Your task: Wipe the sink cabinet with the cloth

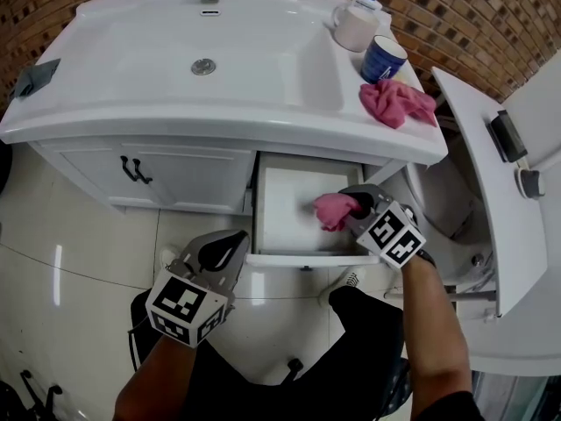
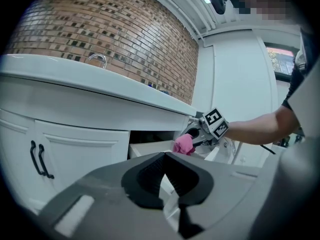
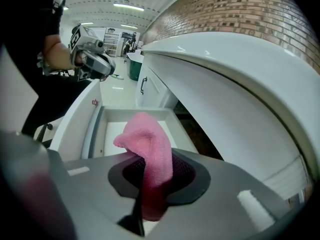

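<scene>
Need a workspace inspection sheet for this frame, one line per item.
Surface: white sink countertop, no spill visible.
Job's things: sink cabinet, doors closed, its drawer pulled open; pink cloth held over the drawer.
Clutter: second pink cloth bunched on the countertop's right end, blue mug and pump bottle behind it; small dark object at the left corner.
Grippers: right gripper shut on the pink cloth; left gripper shut, empty, held in front of the cabinet.
Cables: nothing seen.
Surroundings: brick wall behind, glossy tiled floor below.
</scene>
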### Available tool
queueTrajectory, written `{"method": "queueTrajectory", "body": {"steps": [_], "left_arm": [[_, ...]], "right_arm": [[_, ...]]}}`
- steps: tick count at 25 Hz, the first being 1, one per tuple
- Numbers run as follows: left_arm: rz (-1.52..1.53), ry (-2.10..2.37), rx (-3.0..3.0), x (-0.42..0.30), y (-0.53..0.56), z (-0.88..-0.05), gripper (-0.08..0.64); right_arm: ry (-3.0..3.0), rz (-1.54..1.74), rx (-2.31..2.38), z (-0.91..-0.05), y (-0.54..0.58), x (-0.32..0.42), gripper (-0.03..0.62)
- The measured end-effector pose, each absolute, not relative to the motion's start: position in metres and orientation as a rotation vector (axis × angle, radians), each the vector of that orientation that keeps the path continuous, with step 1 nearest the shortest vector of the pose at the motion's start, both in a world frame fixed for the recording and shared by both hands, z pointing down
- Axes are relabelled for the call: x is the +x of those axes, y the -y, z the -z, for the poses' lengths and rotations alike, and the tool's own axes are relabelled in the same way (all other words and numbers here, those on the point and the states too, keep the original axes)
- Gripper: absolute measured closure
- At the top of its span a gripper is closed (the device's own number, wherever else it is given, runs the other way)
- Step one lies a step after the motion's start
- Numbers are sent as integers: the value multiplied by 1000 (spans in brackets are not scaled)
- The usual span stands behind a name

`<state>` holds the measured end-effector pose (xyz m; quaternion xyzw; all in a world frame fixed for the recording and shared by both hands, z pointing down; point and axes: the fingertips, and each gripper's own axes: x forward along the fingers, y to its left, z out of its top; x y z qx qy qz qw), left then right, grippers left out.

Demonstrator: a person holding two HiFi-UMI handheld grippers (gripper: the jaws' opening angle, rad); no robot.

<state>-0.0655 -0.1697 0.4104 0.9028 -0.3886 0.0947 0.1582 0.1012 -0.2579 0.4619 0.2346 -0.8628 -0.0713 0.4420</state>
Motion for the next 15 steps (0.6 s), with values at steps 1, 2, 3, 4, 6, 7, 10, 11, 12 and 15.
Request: {"method": "queueTrajectory", "body": {"steps": [1, 2, 3, 4, 6, 7, 10, 11, 12, 15], "left_arm": [[-269, 1106, 2583, -64, 170, -411, 554], [-268, 1101, 2585, -63, 169, -411, 554], [-268, 1097, 2588, -62, 169, -411, 554], [-268, 1094, 2590, -61, 168, -411, 554], [-267, 1091, 2592, -60, 167, -411, 554], [-266, 1090, 2593, -59, 167, -410, 554], [-267, 1091, 2595, -59, 165, -409, 554], [-267, 1092, 2596, -59, 165, -409, 554], [-268, 1093, 2596, -59, 165, -408, 554], [-266, 1103, 2594, -62, 164, -408, 554]], "right_arm": [[2129, 171, 593, -462, 258, 109, 514], [2118, 165, 604, -462, 258, 116, 514], [2110, 161, 614, -462, 258, 123, 514], [2103, 158, 624, -461, 259, 128, 514], [2094, 149, 643, -460, 260, 138, 514], [2089, 144, 649, -459, 260, 143, 514], [2073, 132, 664, -459, 259, 155, 514], [2067, 129, 671, -459, 259, 159, 514], [2062, 126, 678, -458, 259, 162, 514], [2078, 130, 678, -452, 257, 159, 514]]}}
